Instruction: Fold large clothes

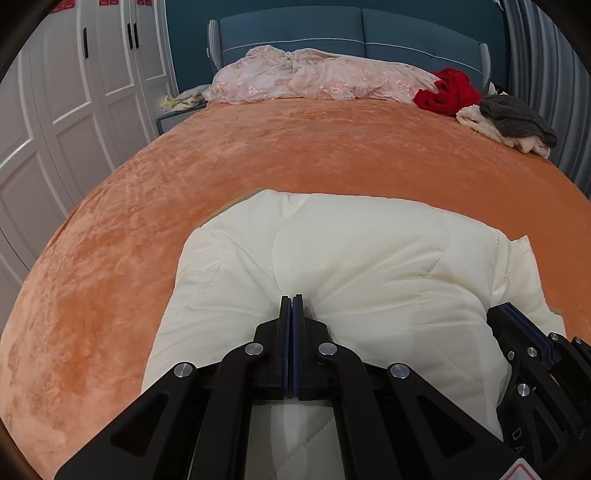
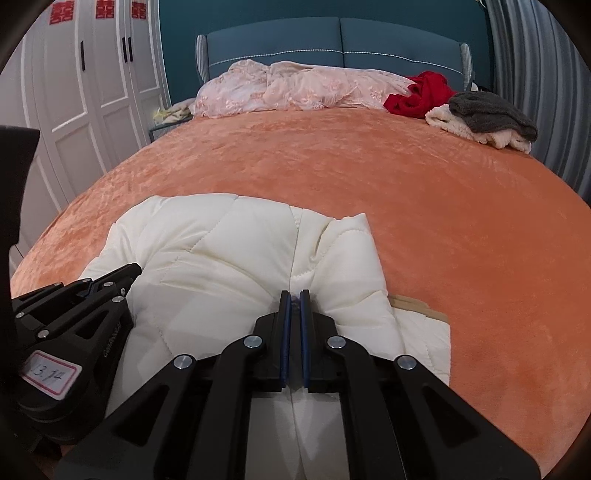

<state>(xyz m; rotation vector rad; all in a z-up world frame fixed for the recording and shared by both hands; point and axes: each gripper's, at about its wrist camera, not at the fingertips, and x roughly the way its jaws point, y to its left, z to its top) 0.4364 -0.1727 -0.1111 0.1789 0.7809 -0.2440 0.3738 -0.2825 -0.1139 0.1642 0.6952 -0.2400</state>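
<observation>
A cream quilted padded garment [image 1: 332, 258] lies bunched on the near part of the orange bed cover; it also shows in the right wrist view [image 2: 221, 251]. My left gripper [image 1: 291, 297] is shut on a fold of the garment at its near edge. My right gripper [image 2: 294, 292] is shut on another fold of the same garment, to the right of the left one. The right gripper shows at the right edge of the left wrist view [image 1: 517, 314]. The left gripper shows at the left of the right wrist view [image 2: 125, 273]. A tan lining edge [image 2: 417, 306] peeks from under the garment.
The orange velvet bed cover [image 1: 295, 155] stretches to a blue headboard [image 1: 362, 33]. At the far end lie a pink lace quilt [image 1: 314, 77], a red garment [image 1: 447, 92], and a grey garment [image 1: 517, 118] on a cream fleece one. White wardrobe doors [image 1: 74, 92] stand left.
</observation>
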